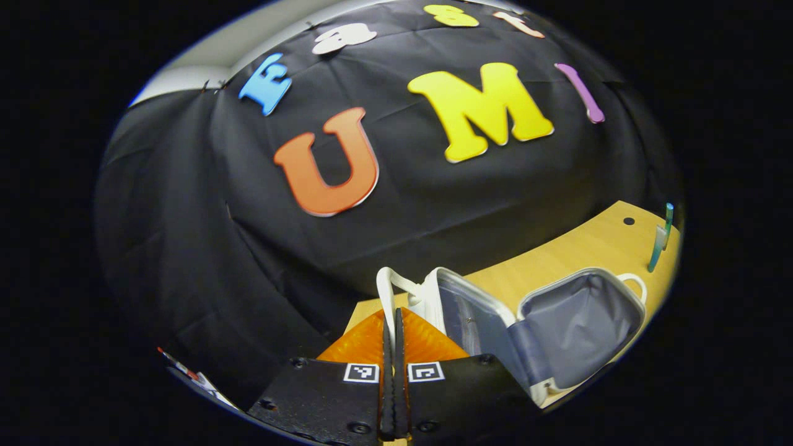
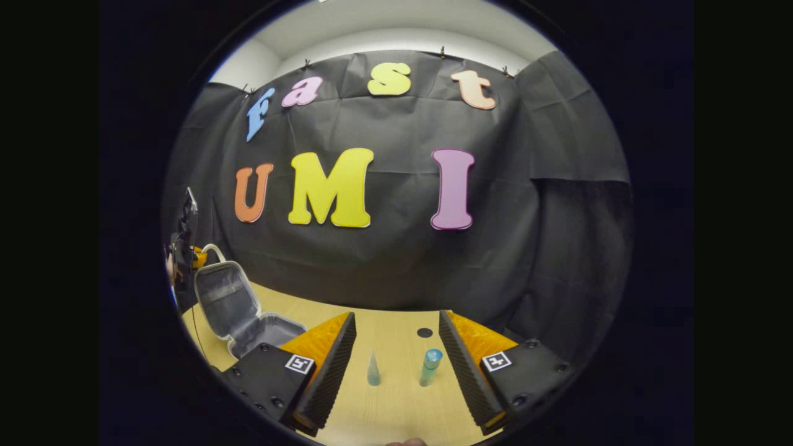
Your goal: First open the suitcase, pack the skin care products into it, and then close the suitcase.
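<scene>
Suitcase (image 2: 238, 306) is lying open at nine o'clock; its lid could drop if its strap (image 1: 389, 291) is slipping from the closed left claw (image 1: 393, 347). Right claw (image 2: 396, 347), gaping and empty, is framing two bottles (image 2: 429, 367) that could be tipping.

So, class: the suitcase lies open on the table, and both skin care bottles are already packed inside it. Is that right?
Not quite. The suitcase does lie open on the table, but the two skin care bottles stand outside it, between the right gripper's open jaws, as the right gripper view shows.
</scene>
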A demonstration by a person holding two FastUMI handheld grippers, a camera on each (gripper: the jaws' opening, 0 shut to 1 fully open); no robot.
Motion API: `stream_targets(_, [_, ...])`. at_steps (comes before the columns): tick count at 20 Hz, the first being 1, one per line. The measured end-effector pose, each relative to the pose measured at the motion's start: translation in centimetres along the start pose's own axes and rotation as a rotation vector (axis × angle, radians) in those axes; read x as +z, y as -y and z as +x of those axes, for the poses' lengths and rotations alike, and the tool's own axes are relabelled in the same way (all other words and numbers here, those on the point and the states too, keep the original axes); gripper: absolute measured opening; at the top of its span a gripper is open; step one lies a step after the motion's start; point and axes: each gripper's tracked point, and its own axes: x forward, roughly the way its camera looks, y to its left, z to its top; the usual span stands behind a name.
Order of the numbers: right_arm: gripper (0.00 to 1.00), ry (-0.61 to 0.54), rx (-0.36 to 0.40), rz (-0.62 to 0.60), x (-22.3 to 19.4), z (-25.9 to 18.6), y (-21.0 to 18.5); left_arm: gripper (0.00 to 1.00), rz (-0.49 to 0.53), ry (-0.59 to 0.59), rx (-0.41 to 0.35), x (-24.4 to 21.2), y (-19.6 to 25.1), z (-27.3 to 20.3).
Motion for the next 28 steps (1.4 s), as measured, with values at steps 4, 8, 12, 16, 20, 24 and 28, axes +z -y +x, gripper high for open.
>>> stream_targets(4, [0.8, -0.057, -0.01, -0.057, -1.4, -0.3, -1.3, 0.03, -0.152, -0.147, 0.012, -7.9, -3.3, 5.2])
stream_targets(8, [0.78, -0.081, -0.052, -0.051, -1.6, -0.4, -2.0, 0.03, -0.359, -0.293, -0.024, -15.3, -0.5, 6.1])
stream_targets(12, [0.8, -0.07, -0.062, -0.055, -1.5, -0.8, -2.9, 0.08, -0.508, -0.335, -0.047, -16.8, 1.1, 5.7])
stream_targets(16, [0.8, -0.071, -0.046, -0.032, -1.5, -0.4, -3.8, 0.39, -0.45, -0.354, 0.053, -17.7, -1.0, 5.4])
stream_targets(20, [0.79, -0.054, -0.032, 0.002, -1.6, -0.4, -3.7, 1.0, -0.436, -0.261, 0.095, -12.9, -1.3, 2.5])
stream_targets(24, [0.8, -0.053, -0.022, 0.046, -2.6, 0.1, -2.5, 1.0, -0.404, -0.138, 0.085, -5.1, 1.6, -2.3])
stream_targets(28, [0.8, -0.041, -0.002, 0.084, -3.3, 0.4, -0.5, 1.0, -0.359, -0.039, 0.052, 2.0, 9.0, -7.2])
